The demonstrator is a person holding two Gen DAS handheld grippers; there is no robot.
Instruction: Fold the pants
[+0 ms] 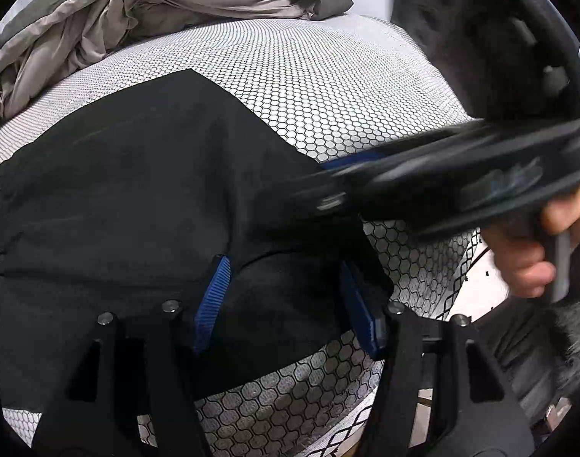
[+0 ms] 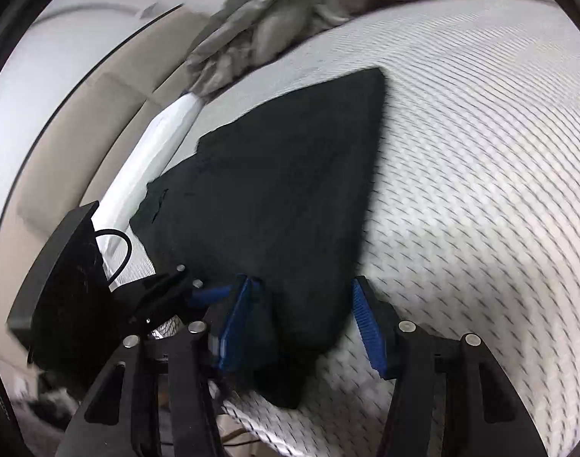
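Note:
Black pants (image 1: 137, 190) lie folded flat on a mattress (image 1: 328, 76) with a white honeycomb cover. My left gripper (image 1: 284, 266) stands open over their near corner, and the cloth lies between its blue pads (image 1: 214, 297) without being pinched. The right gripper (image 1: 328, 182) comes in blurred from the right, held by a hand (image 1: 526, 262). In the right wrist view the pants (image 2: 290, 171) taper to a near corner that lies between the spread pads of my right gripper (image 2: 300, 282); both blue pad faces show. The left gripper (image 2: 191, 285) is close by at the lower left.
Crumpled grey-brown bedding (image 1: 137, 3) is heaped at the far end of the mattress (image 2: 480, 152) and also shows in the right wrist view as bedding (image 2: 290, 11). The mattress side (image 2: 156, 144) drops away at the left. Floor shows past the near edge.

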